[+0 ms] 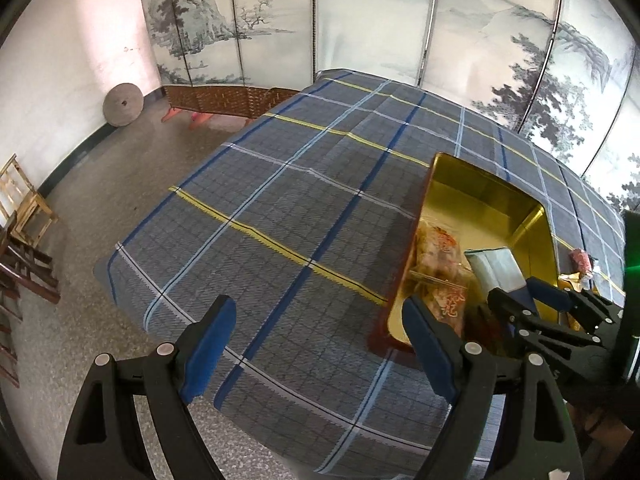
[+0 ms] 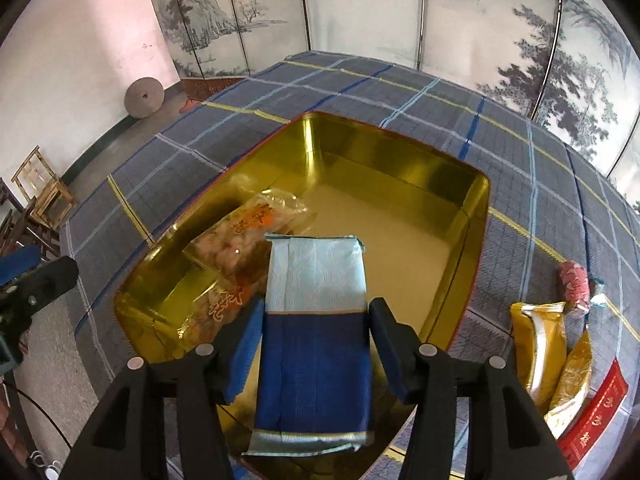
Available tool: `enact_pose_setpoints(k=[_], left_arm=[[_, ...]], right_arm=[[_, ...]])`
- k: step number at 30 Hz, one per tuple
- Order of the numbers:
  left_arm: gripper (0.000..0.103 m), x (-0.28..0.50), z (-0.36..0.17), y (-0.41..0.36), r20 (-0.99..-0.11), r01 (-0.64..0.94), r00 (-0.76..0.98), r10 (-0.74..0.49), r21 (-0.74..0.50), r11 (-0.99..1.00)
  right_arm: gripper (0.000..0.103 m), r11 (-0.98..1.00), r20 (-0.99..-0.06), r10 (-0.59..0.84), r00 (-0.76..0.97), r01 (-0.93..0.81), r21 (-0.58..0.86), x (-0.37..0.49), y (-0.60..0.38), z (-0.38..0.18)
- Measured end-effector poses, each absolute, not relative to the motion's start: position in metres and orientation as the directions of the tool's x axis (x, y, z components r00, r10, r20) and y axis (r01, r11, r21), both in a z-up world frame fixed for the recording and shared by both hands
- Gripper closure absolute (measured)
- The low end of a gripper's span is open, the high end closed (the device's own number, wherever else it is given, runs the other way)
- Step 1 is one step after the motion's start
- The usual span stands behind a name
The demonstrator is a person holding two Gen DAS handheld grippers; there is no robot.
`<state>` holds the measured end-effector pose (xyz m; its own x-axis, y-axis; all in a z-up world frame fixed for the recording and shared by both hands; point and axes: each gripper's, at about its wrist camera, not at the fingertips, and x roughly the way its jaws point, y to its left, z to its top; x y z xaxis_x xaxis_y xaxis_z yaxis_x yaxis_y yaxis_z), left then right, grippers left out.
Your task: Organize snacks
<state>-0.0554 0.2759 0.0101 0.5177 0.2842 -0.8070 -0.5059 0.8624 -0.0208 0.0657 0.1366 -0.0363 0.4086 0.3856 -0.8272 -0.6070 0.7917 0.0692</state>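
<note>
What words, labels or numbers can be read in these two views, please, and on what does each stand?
Nothing can be read with certainty.
Red strip beside the yellow packets: gold Chinese characters, too small and distorted to quote.
Clear snack packet in the gold tin: orange and white brush-style characters, blurred.
Blue and silver packet between the right gripper's fingers: pattern only, no text visible.
Pink packet on the tablecloth: too small to tell.

Plaid tablecloth point(image 1: 280, 184); painted folding screen point(image 1: 360, 16) behind the table; round stone disc point(image 1: 123, 105) leaned against the wall; wooden chairs point(image 1: 24, 200) stood at left.
</note>
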Motion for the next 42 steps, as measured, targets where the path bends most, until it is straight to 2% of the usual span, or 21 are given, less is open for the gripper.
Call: enact_pose_setpoints(k=[9, 16, 22, 28, 36, 42], left_arm=[[0.02, -0.045, 0.017, 0.248, -0.794, -0.449, 0.55, 0.258, -0.022, 0.893], [0.019, -0.031, 0.018, 0.216, -0.792, -0.379, 0.572, 0.214, -0.023, 0.925], [0.019, -0.019, 0.014, 0.188, -0.796, -0.315, 0.578, 0.179, -0.016, 0.949], [0.019, -0.012, 0.009, 0.17, -0.803, -0.275, 0.574, 0.158, -0.007, 0.961], [0.019, -0.007, 0.004, 0.161, -0.812, -0.257, 0.565, 0.148, -0.002, 0.966], [0.019, -0.001, 0.005, 0.149, -0.814, -0.233, 0.564, 0.136, 0.001, 0.972]], right_arm=[[0.046, 0.829, -0.776, 0.413, 0.476, -0.549, 0.104, 0.064, 0.081, -0.002], [0.046, 0.933, -0.785, 0.267, 0.559, -0.353, 0.066, 0.084, -0.013, 0.004], [0.046, 0.991, -0.827, 0.108, 0.552, -0.13, 0.043, 0.102, -0.093, -0.015], [0.045, 0.996, -0.875, 0.077, 0.478, 0.007, 0.092, 0.115, -0.126, -0.038], [0.043, 0.994, -0.895, 0.065, 0.442, 0.054, 0.099, 0.125, -0.122, -0.056], [0.043, 0.995, -0.903, 0.085, 0.421, 0.015, 0.101, 0.125, -0.122, -0.067]])
